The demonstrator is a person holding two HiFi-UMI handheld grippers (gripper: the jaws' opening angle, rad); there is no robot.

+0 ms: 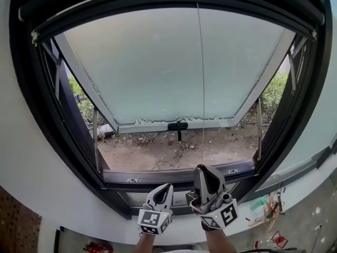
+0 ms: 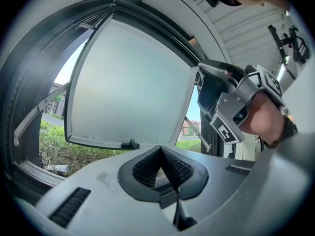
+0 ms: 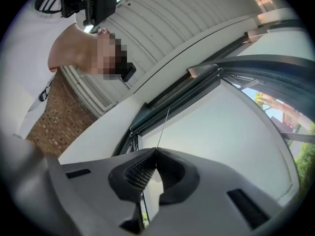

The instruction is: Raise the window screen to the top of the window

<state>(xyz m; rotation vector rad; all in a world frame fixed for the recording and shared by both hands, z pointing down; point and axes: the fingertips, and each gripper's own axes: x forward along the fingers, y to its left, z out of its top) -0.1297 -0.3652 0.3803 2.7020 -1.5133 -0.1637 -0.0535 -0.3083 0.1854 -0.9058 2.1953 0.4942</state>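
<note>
My right gripper (image 1: 202, 167) points up at the window, and its jaws are closed on a thin cord (image 1: 202, 88). The cord runs taut and almost straight up from the jaw tips, across the frosted pane (image 1: 147, 67), to the screen bar (image 3: 167, 102). That bar sits high in the opening, just under the top of the dark window frame (image 1: 52, 136). I cannot make out the mesh itself.

The pane is swung outward on its side stays, with a black handle (image 1: 178, 125) on its lower edge. Bare ground (image 1: 174, 152) and some greenery show beneath it.

My left gripper (image 1: 167, 187) sits just beside the right one and lower, in front of the sill. It points level at the window. Its jaws are closed with nothing between them, and it is clear of the cord.
</note>
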